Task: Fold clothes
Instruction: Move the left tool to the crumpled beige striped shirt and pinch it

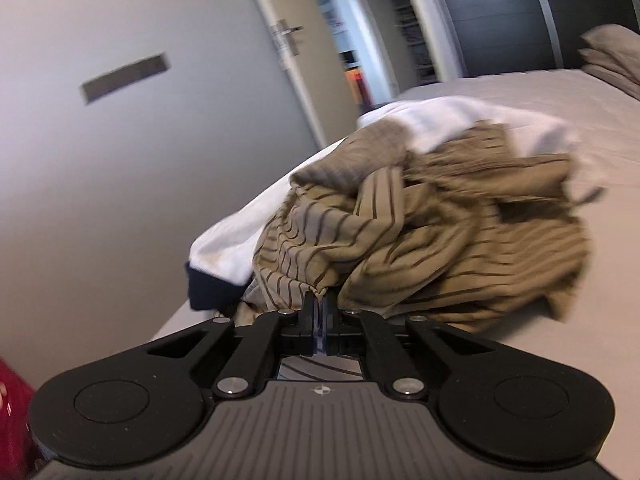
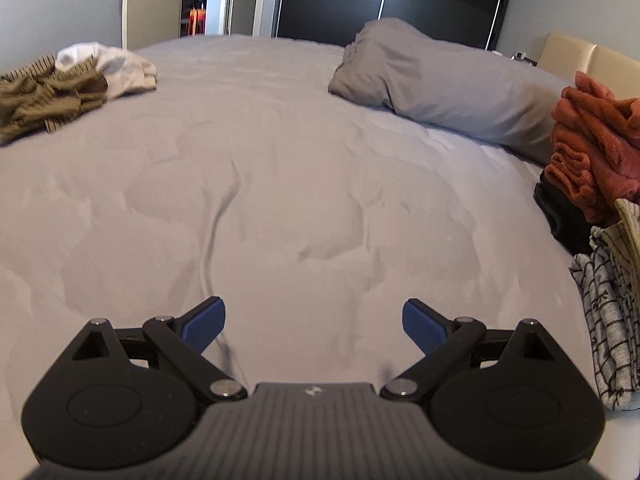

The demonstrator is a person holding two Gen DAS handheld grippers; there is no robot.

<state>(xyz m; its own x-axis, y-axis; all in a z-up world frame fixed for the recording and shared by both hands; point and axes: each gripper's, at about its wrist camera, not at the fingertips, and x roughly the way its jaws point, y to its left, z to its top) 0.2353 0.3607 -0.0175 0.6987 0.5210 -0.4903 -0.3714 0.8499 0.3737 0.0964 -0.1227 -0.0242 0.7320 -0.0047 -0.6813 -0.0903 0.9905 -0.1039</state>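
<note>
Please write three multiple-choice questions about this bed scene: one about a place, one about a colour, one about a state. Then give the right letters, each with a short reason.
1. Where does the striped garment lie next to the white garment?
A. against it, in one heap
B. far apart from it
C. on the floor

2. What colour is the fluffy cloth at the right edge of the bed?
A. blue
B. rust orange
C. white

3. How is the right gripper?
A. shut on cloth
B. open, holding nothing
C. shut on the pillow

Answers: 1 A, the two touch in one pile; 2 B, it shows rust orange beside the grey pillow; 3 B, its blue pads stand apart over bare sheet.
</note>
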